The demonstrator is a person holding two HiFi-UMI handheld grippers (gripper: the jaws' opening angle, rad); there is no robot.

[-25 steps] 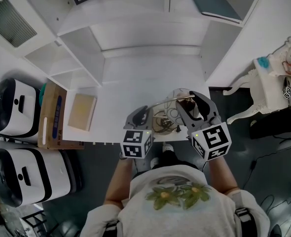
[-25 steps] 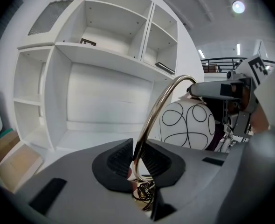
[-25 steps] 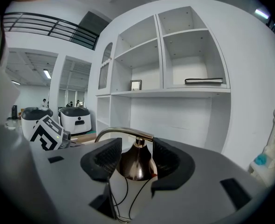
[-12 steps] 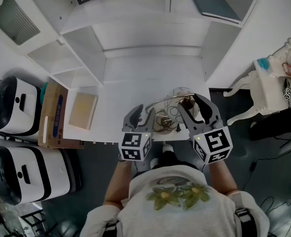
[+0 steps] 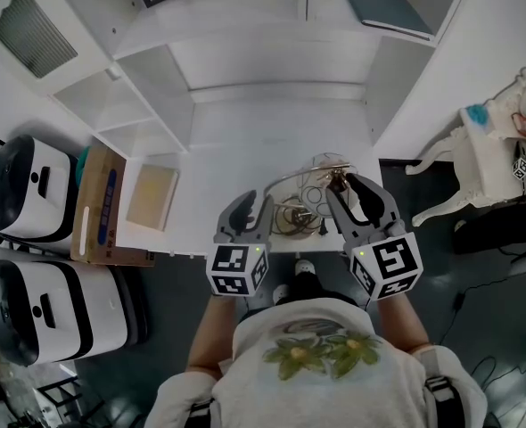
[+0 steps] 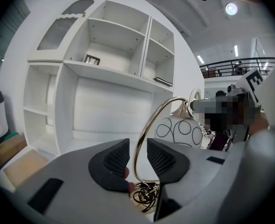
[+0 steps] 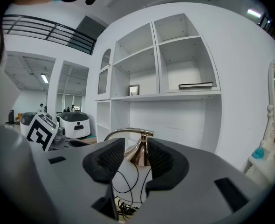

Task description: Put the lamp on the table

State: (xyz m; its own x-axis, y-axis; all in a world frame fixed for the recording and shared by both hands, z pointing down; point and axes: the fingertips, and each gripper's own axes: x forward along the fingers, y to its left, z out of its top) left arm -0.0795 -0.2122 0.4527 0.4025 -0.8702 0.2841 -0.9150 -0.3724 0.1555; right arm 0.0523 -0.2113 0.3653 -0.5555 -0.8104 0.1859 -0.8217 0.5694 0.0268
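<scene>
Head view: the small table lamp with a curved brass stem and a white globe shade looped in black (image 5: pixel 312 199) stands on the white worktop (image 5: pixel 245 136) near its front edge. It sits just ahead of the fingers of my left gripper (image 5: pixel 250 205) and between them and those of my right gripper (image 5: pixel 345 185). It is tiny here, and its base is lost under a tangle of dark cord (image 5: pixel 290 221), so I can't tell how squarely it sits.

Left gripper view: the fingers (image 6: pixel 114 160) stand fairly wide, having just eased in a little. The brass stem (image 6: pixel 147 129) rises in the gap, and I see neither finger pressing on it. The base, below the fingers, is cut off.

Right gripper view: these fingers (image 7: pixel 110 160) are also wide and have just narrowed slightly. The brass cap (image 7: pixel 140 148) above the shade is between them, and I judge it unclamped. The globe drops out of sight beneath them.

I expect the lamp to be light, with a stiff, slick stem. The shade looks like fragile glass and hangs off to one side, so the lamp would tip easily. I'd take the stem low down, or the cap, never the globe. The loose cord could drag.
</scene>
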